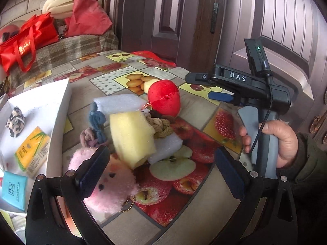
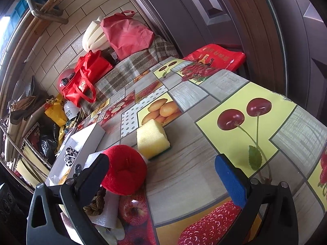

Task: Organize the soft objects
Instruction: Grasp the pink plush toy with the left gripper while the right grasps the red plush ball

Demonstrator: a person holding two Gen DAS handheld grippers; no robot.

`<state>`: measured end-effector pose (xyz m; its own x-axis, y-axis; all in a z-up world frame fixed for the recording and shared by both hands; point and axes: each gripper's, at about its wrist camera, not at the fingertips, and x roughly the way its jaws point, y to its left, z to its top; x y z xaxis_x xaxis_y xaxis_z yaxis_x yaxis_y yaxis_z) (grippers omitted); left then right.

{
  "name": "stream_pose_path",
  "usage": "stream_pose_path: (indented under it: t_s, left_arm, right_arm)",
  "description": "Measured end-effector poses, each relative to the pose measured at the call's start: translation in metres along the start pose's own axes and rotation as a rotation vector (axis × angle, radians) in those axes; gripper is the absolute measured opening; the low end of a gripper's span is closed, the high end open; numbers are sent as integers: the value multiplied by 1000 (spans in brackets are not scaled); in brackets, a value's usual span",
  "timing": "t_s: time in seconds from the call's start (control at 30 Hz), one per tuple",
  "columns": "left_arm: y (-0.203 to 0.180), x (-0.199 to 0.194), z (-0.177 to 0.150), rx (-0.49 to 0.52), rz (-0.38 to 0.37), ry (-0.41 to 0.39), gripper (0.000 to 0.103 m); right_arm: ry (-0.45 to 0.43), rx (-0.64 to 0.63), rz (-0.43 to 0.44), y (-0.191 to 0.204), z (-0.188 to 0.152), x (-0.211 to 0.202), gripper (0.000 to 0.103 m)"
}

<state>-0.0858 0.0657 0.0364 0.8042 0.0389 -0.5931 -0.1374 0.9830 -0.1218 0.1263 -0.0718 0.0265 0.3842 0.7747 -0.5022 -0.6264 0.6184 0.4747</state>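
Fruit-print oilcloth (image 1: 114, 75) covers my table; from the left wrist, my left gripper (image 1: 161, 173) gapes empty over a pink plush toy (image 1: 110, 183) and yellow foam sponge (image 1: 132, 136) beside the white box (image 1: 59, 110) at the left edge. From the right wrist, my right gripper (image 2: 163, 175) stands wide, empty, its left finger beside the red plush ball (image 2: 124, 171).

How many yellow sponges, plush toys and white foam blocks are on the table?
Yellow sponges: 2
Plush toys, one red and one pink: 2
White foam blocks: 2
Total: 6
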Motion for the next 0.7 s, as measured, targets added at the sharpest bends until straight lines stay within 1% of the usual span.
stream_pose_path:
  t_s: [0.07,0.13,0.23,0.47,0.57,0.7]
  left_arm:
    - [12,-5,-2,-31,11,1,102]
    - [15,-8,-2,-20,24,-1,102]
    - [12,-10,-3,-3,63,-8,102]
    - [31,-35,-10,-66,104,-88,102]
    - [37,-35,-9,-43,139,-68,103]
    - [36,-18,-2,32,136,5,103]
  right_arm:
    - [3,9,4,-2,0,1,103]
    - [13,17,12,-4,0,2,103]
    - [15,21,17,-5,-1,1,103]
    - [15,24,20,-5,0,1,103]
    - [17,24,21,-6,0,1,103]
    - [16,25,21,-6,0,1,103]
